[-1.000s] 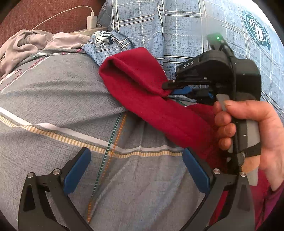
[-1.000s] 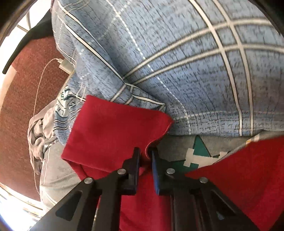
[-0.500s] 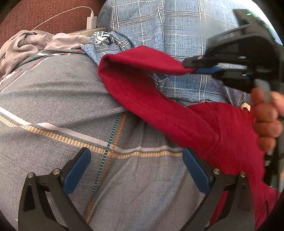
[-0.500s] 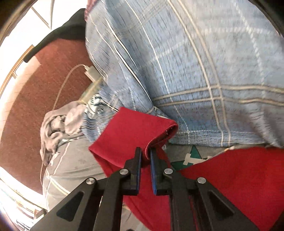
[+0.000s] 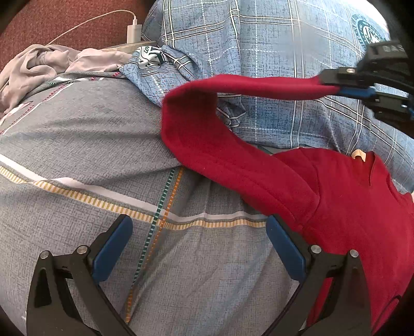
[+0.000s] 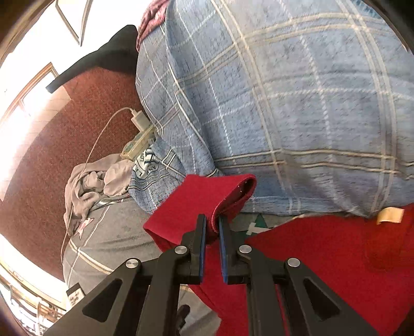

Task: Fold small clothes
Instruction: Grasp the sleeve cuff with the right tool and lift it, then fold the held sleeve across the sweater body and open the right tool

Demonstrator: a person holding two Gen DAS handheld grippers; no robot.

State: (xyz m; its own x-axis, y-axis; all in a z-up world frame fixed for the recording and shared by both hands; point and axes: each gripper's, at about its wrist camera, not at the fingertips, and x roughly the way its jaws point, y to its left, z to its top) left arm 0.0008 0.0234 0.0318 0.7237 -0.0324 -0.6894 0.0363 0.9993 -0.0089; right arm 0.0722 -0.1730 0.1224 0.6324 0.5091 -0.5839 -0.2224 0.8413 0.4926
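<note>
A grey woven bedsheet with white, orange and green stripe lines [image 5: 103,144] spreads across the lower scene. Behind it rises a large blue plaid pillow with white check lines and a round green emblem [image 5: 271,51], its loose corner [image 5: 157,62] drooping onto the sheet.

The dark red knit top with long sleeves [image 5: 344,206] lies on the sheet at the right of the left wrist view, its neck opening and small beige label [image 5: 358,155] turned toward the pillow. One sleeve [image 5: 233,165] runs as a long band from the body up and leftward across the sheet. It then doubles back at a rounded bend [image 5: 181,100], so the cuff end points right, raised above the bedding in front of the pillow. The right gripper [image 6: 212,227] pinches that cuff edge, jaws nearly together on the fabric.

The left gripper [image 5: 199,245] hovers over bare sheet with its blue-padded jaws wide apart and nothing between them; the red top's body lies just beside its right finger.

A crumpled pale grey garment [image 5: 46,62] sits at the far left edge of the sheet, well apart from the sleeve. Beyond it, on the dark red carpet [image 6: 51,168], lie a cream power strip [image 6: 137,146], a white charger plug [image 5: 133,31] and its thin white cable [image 5: 85,22].
</note>
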